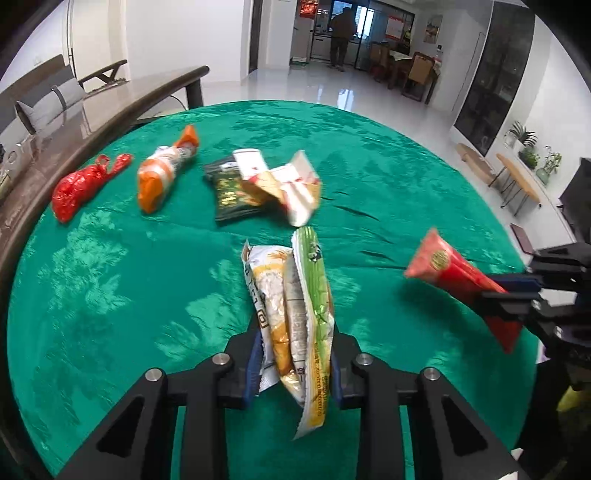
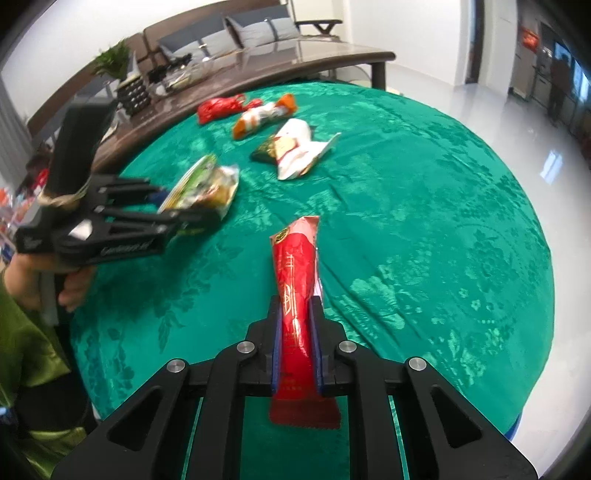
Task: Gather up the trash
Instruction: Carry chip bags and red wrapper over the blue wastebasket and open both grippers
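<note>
Clamping down on a pair of overlapping snack wrappers (image 1: pixel 291 317), one green and one white and yellow, the left gripper (image 1: pixel 293 363) is pinching them between its blue pads, and the wrappers are sticking out toward twelve o'clock over the green tablecloth (image 1: pixel 110 295). In the right wrist view the same gripper (image 2: pixel 192 218) is showing at nine o'clock, carried by a hand (image 2: pixel 70 288) beside a green sleeve (image 2: pixel 26 350).

The right gripper (image 2: pixel 297 343) is squeezing a long red wrapper (image 2: pixel 295 288) between its pads, with the wrapper's serrated end hanging out at six o'clock and its other end pointing to twelve. In the left wrist view this red wrapper (image 1: pixel 454 273) is appearing at three o'clock.

Other litter is lying loose on the cloth: a crumpled red bag (image 1: pixel 81 188) at ten o'clock, an orange and white packet (image 1: pixel 162 173) just beside it, and a heap of a dark packet with white and red wrappers (image 1: pixel 266 184) near the centre. A person (image 1: pixel 341 35) is standing far off at twelve o'clock in the room behind.
</note>
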